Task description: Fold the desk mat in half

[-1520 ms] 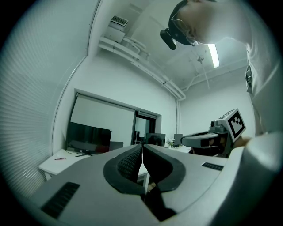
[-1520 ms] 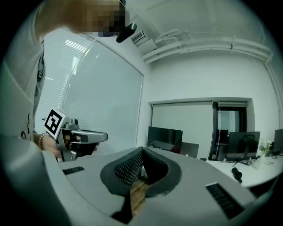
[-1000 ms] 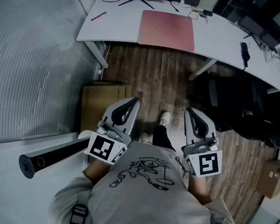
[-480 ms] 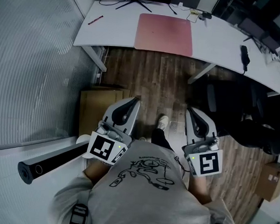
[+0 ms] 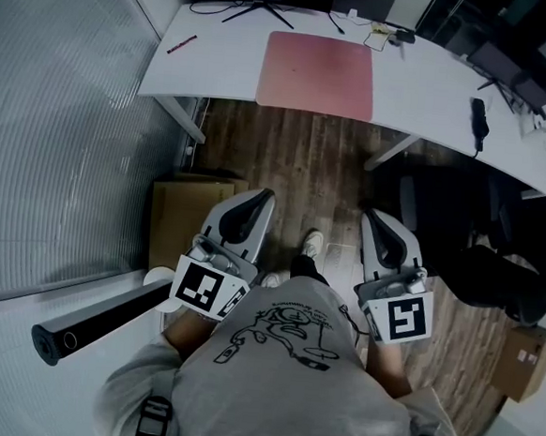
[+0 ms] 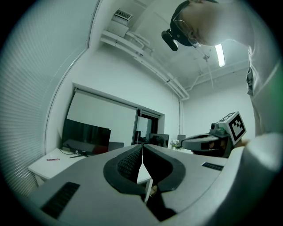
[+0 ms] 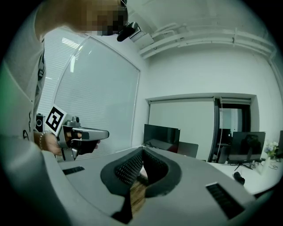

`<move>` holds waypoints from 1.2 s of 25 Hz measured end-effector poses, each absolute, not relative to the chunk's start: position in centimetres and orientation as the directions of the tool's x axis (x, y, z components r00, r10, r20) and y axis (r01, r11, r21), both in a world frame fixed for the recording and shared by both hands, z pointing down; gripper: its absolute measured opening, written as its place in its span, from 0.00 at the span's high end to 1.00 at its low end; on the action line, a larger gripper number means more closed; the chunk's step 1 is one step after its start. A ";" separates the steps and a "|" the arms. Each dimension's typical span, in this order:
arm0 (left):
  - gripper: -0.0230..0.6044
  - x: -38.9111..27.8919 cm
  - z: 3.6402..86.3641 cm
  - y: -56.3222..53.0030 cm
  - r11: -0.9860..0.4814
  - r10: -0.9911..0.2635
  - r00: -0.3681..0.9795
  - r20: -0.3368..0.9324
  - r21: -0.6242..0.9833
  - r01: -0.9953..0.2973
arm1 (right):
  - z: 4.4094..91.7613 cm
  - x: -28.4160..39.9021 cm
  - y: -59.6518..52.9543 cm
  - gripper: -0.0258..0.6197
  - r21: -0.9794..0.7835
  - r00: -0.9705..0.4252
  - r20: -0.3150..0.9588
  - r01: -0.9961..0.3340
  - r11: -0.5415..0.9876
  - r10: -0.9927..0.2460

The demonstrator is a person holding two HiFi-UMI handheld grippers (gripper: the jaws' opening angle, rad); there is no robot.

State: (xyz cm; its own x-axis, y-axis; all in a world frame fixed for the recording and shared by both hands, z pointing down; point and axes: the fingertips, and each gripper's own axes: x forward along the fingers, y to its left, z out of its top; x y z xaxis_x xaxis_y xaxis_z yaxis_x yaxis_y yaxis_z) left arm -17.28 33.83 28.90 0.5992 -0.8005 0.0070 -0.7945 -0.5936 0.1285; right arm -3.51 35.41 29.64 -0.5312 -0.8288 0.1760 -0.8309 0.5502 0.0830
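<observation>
Your left gripper and right gripper both have fingers pressed together, empty. The pink desk mat lies flat at 12 o'clock on the white surface — well apart.

You hold two grippers: the left gripper and the right gripper. The far bench carries one desk mat, one red pen and one black device. You have two cardboard boxes, the left box and the right box, and one black tube near left.

Overhead head view, gripper views share desk
</observation>
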 end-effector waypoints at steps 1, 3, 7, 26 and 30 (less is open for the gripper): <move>0.92 -17.0 28.9 33.4 -0.592 -0.802 0.597 0.007 0.129 -0.796 | 29.6 -3.2 35.0 0.94 0.083 -0.533 0.175 -0.830 0.552 -0.828; 0.92 -16.3 29.0 32.5 -0.589 -0.804 0.595 0.007 0.129 -0.798 | 29.2 -2.5 33.8 0.94 0.068 -0.528 0.151 -0.838 0.542 -0.836; 0.92 -14.7 29.0 30.3 -0.584 -0.807 0.590 0.011 0.130 -0.801 | 28.3 -1.1 31.2 0.94 0.035 -0.523 0.111 -0.848 0.529 -0.845; 0.93 -6.0 29.0 21.1 -0.579 -0.811 0.585 0.024 0.110 -0.808 | 28.8 7.1 22.4 0.95 0.017 -0.561 0.102 -0.824 0.566 -0.821; 0.93 -4.3 29.0 19.6 -0.576 -0.813 0.582 0.029 0.106 -0.810 | 28.9 9.0 20.9 0.95 0.017 -0.558 0.104 -0.827 0.562 -0.823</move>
